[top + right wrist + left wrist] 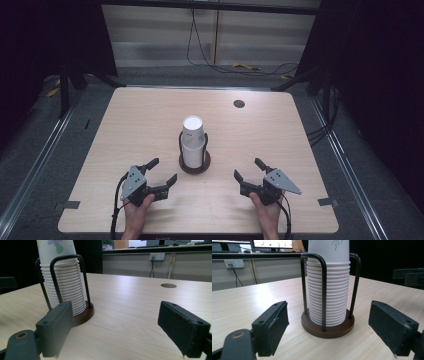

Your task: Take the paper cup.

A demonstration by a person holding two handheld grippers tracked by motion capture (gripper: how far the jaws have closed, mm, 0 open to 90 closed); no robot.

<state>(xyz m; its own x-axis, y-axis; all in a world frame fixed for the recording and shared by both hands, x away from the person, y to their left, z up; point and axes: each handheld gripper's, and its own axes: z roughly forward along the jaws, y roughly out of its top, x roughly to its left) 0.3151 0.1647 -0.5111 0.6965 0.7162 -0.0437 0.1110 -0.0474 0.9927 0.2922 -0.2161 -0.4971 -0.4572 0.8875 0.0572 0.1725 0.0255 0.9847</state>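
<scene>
cup stack (pixel 193 142) stands upright in a wire holder (pixel 194 162) at mid-table, long axis vertical, top cup (pixel 193 125) poking above the wire loops. it lies ahead of both grippers and between them: up and to the right of the left gripper (pixel 162 173), up and to the left of the right gripper (pixel 249 171). both rest low near the front edge of the table (pixel 150 115), each in a hand, both with jaws wide apart and nothing in them. left looks slightly nearer, and in the left gripper view the stack (pixel 329 292) sits almost centred between the jaws, so a straight push forward would likely meet it; in the right gripper view the stack (pixel 63 287) is off to the left, behind the left jaw, so that hand would need to swing in. hard to tell: top cup is cut off by the frame edge in both gripper views, cup count is a guess, and whether the top cup sits loose or tight can't be made out. small round hole (pixel 239 103) at the far right of the table, well apart.
</scene>
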